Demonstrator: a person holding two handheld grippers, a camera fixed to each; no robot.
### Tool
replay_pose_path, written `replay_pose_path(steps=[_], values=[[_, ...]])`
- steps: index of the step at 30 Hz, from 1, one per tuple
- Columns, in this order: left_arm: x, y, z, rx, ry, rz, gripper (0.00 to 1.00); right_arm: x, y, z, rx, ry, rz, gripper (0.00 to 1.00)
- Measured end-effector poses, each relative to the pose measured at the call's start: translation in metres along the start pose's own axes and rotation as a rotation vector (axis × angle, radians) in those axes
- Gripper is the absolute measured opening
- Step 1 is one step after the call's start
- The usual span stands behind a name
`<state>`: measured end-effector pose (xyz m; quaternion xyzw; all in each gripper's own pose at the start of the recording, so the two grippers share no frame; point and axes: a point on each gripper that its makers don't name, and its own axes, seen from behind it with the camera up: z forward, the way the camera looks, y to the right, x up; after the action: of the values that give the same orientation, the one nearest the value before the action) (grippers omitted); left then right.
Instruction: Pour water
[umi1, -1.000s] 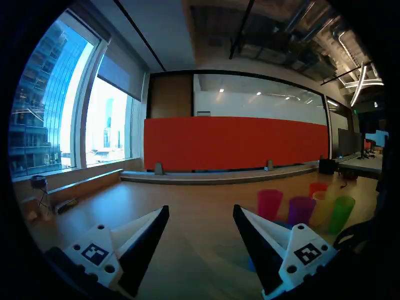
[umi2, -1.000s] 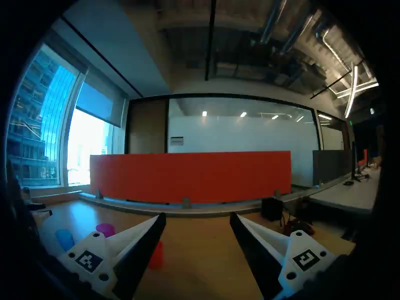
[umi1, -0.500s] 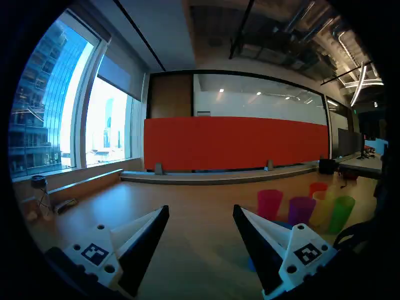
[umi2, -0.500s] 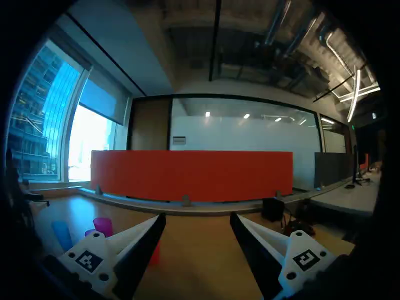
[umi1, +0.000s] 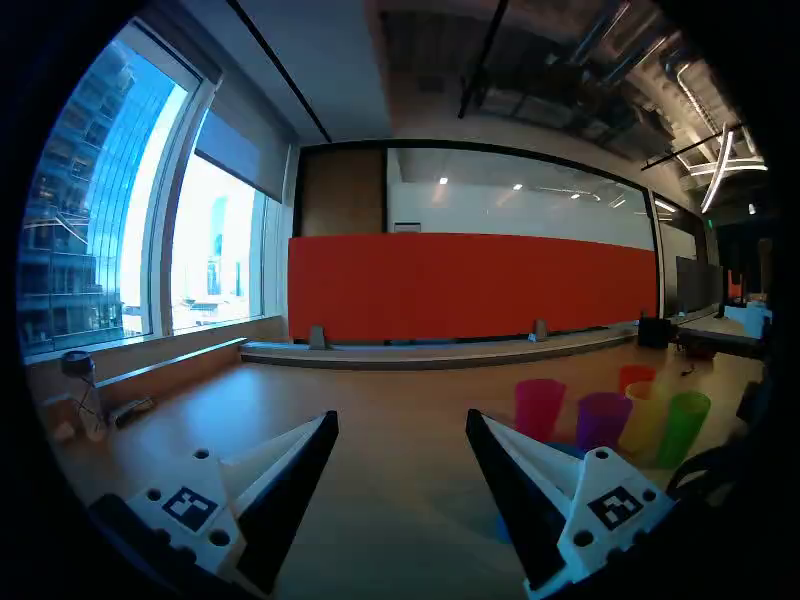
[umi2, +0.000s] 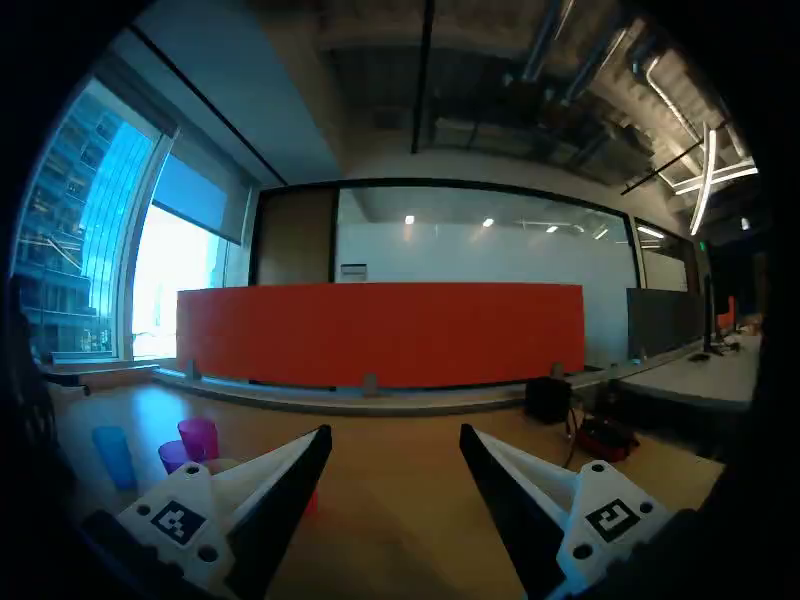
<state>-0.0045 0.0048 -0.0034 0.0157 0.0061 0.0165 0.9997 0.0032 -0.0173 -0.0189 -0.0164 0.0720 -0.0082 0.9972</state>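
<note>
Left tool (umi1: 400, 428): released, its two fingers spread wide with nothing between them. It points level over the wooden surface (umi1: 400, 395) toward the red partition (umi1: 470, 285).
Right tool (umi2: 395, 440): also released, fingers wide apart and gripping nothing, aimed at the same red partition.
Cups, left gripper view: a pink cup (umi1: 539, 408), purple cup (umi1: 602, 420), yellow cup (umi1: 648, 415) and green cup (umi1: 684, 425) stand upright in a tight row on the surface, on the near side of the red partition, below its right end. A red cup (umi1: 636, 375) stands just behind them, nearer the partition. The row sits just past the tip of the tool's right-hand finger, apart from it.
Cups, right gripper view: a blue cup (umi2: 113, 455), the pink cup and the purple cup stand upright on the near side of the red partition, below its left end. A bit of red shows past the edge of the left-hand finger.
Cup contents: cannot tell whether any holds water.
Window (umi1: 130, 250): tall glass panes, left of the red partition.
Black box (umi2: 548, 398): on the surface, just before the partition's right end.
Side desk (umi2: 690, 385): pale, to the right of the partition.
</note>
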Motion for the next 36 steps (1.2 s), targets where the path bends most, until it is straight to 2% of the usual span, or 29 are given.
replay_pose_path(steps=[9,36], values=[[0.000,0.000,0.000,0.000,0.000,0.000,0.95,-0.017,0.011,0.002,-0.024,-0.017,0.010,0.99],[0.000,-0.001,0.001,0.000,0.001,0.000,0.95,-0.044,0.008,0.006,-0.015,-0.080,-0.011,0.99]])
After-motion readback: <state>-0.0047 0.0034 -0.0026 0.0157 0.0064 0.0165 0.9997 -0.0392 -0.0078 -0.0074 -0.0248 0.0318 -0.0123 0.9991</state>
